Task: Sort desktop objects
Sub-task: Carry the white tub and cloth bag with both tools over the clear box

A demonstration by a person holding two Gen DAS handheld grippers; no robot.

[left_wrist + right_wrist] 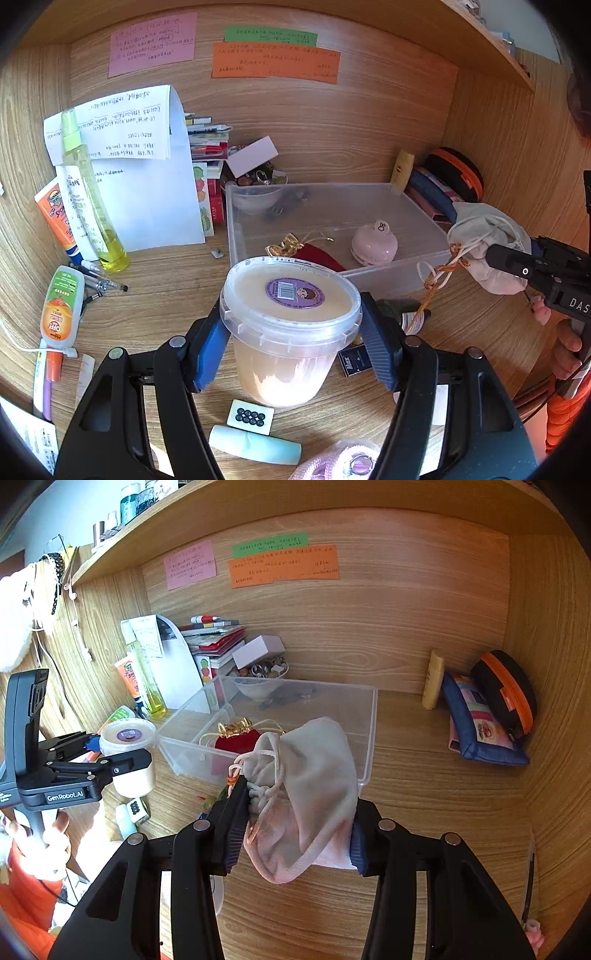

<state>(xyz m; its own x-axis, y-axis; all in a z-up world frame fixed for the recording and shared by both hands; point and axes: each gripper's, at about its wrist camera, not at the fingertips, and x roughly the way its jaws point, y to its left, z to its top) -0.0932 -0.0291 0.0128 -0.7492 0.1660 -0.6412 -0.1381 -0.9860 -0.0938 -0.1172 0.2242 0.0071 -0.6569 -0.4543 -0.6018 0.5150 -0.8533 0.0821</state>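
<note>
My left gripper [291,354] is shut on a clear plastic tub [290,328] with a cream filling and a purple lid sticker, held above the desk just in front of the clear storage bin [236,229]. It also shows in the right wrist view [127,753]. My right gripper [295,830] is shut on a pale pink drawstring pouch [314,775], held at the bin's near right corner [364,779]. The pouch also shows in the left wrist view [484,243]. In the bin lie a red velvet pouch [236,742] and a pink round gadget [373,242].
Spray bottle [88,199], sunscreen tube [55,218], OFF bottle [61,310] and pens stand at the left. A mahjong tile [251,415] and pale green case [255,445] lie near me. Books and a bowl of trinkets [266,670] are behind the bin. Pouches [480,720] lean at the right wall.
</note>
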